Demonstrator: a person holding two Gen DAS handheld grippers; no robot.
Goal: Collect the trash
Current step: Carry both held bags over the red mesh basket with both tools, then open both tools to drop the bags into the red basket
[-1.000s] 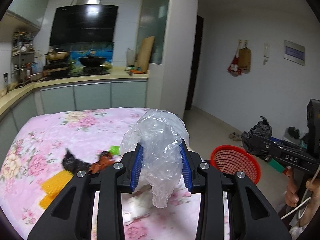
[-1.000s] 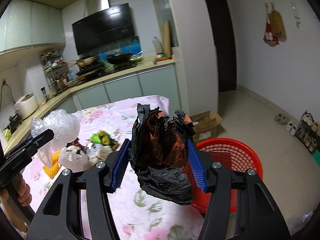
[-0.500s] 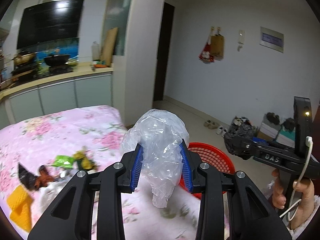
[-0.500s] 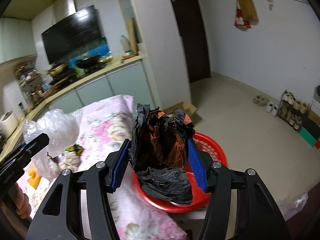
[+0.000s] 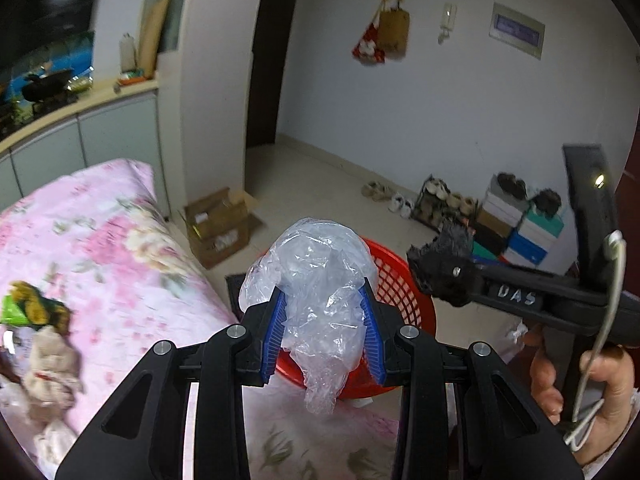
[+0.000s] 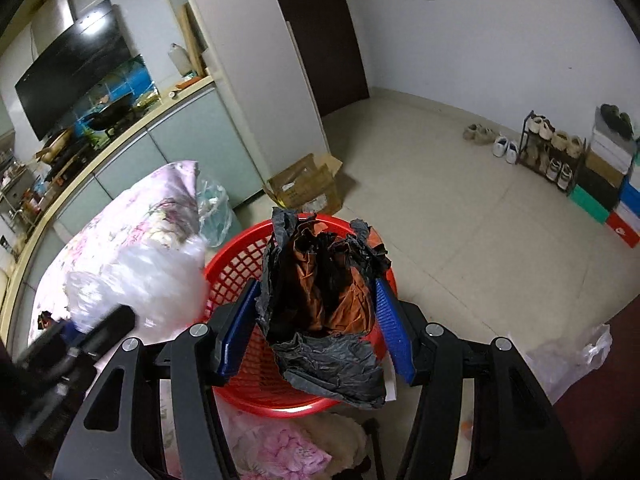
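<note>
Where table (image 5: 120, 280) ends, red basket (image 6: 240, 264), cardboard box (image 6: 308, 188)

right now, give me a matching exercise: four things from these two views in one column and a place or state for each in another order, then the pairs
Things:
1. clear plastic bag
2. black crumpled bag
3. red basket
4. cardboard box

Places or states:
A. on the floor with its flaps open, near the pillar
B. clamped in the left claw
C. beside the end of the pink floral cloth, below both claws
D. between the blue pads of the right claw

Pairs: 1-B, 2-D, 3-C, 4-A
</note>
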